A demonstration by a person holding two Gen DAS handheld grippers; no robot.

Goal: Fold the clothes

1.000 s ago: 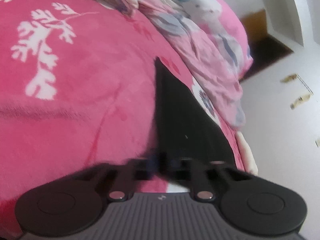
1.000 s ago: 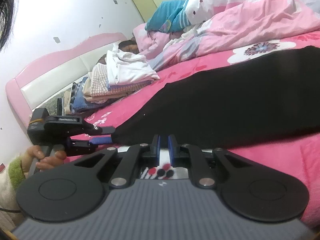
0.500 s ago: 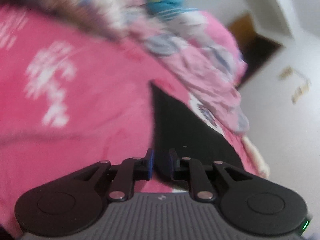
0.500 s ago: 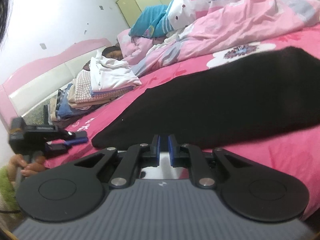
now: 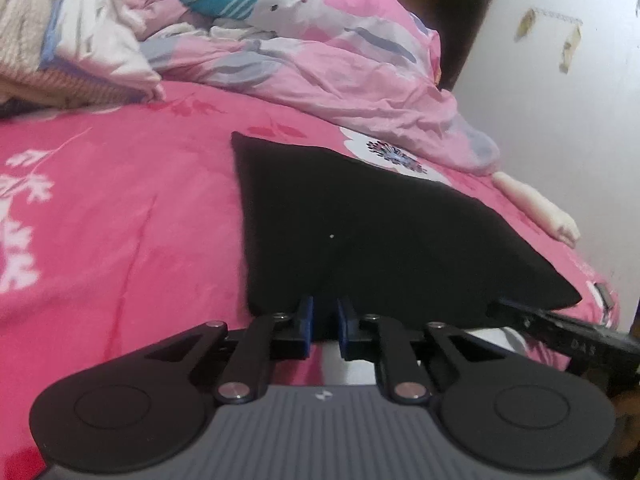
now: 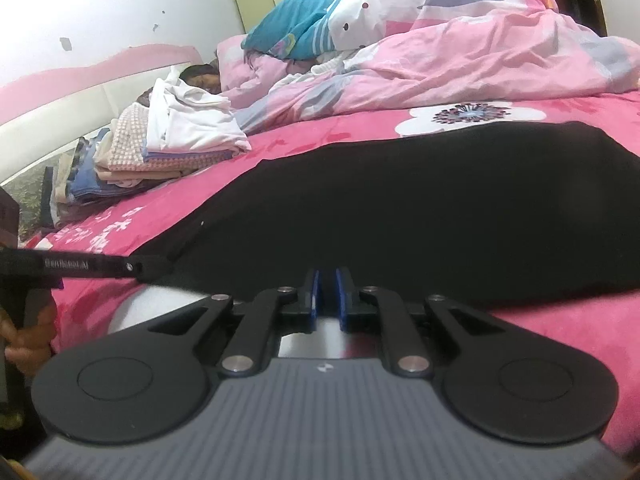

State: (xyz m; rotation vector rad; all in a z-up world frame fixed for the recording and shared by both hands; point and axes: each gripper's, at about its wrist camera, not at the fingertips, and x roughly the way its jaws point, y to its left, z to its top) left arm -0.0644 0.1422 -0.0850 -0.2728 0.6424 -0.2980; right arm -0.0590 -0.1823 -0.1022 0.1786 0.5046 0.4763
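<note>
Both grippers, the left (image 5: pixel 324 314) closing its fingers and the right (image 6: pixel 327 290) pinched, grip the black garment's (image 5: pixel 360 232) near hem at bottom centre, so the next move likely calls for lifting it evenly toward the far edge.

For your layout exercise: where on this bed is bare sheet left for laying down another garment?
Free: pink sheet between the black garment and the folded stack. Crowded: the rumpled duvet borders the garment's far side; both grippers work its near edge.
</note>
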